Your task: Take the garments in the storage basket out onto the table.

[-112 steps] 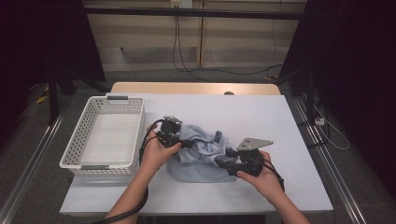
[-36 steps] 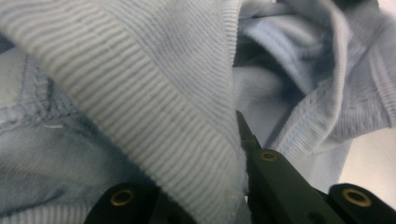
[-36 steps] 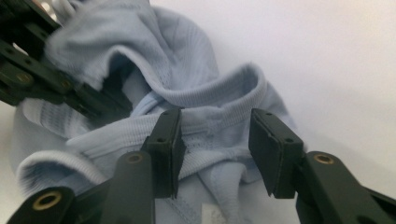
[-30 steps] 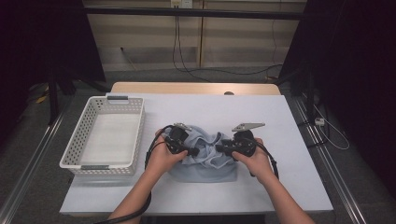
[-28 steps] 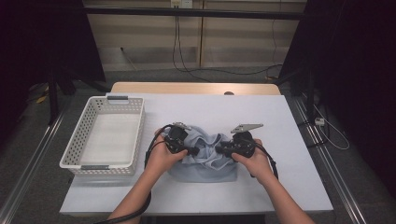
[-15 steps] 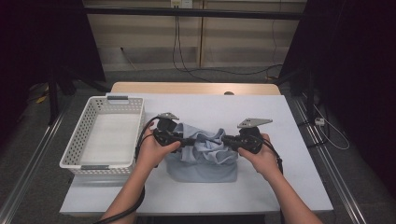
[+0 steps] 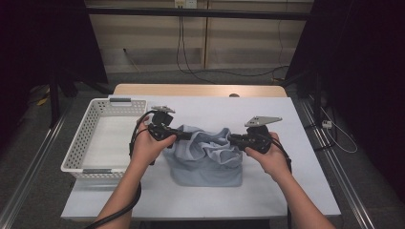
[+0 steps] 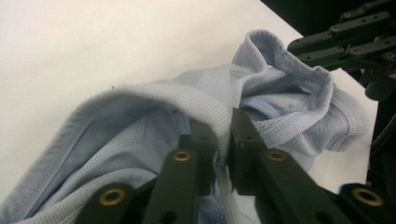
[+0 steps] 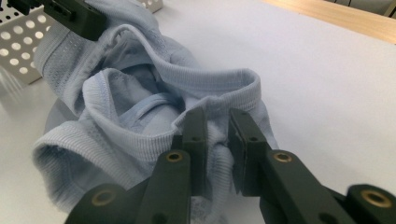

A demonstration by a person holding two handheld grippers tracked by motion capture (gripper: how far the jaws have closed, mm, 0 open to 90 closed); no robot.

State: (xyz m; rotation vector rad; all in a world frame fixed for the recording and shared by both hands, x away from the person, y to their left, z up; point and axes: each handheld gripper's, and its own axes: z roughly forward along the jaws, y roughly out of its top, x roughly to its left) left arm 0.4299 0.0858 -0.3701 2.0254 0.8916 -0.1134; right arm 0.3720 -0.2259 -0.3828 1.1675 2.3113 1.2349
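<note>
Pale blue garment [image 7: 205, 157] hangs between both hand-held grippers, seemingly pinched at its ribbed hem.

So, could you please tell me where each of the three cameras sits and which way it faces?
High view: above the person's side, looking forward and down on the table; forearms, both hands, left gripper, right gripper.
Left gripper view: on that gripper, along its jaws clamping the ribbed hem.
Right gripper view: likewise, jaws on another hem part.
Shared: the light blue garment, white basket.

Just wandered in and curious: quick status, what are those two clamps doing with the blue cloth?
Left gripper and right gripper: jaws shut on light blue garment, each pinching its ribbed hem. Garment half lifted off table. White basket alongside, nothing blocking.
</note>
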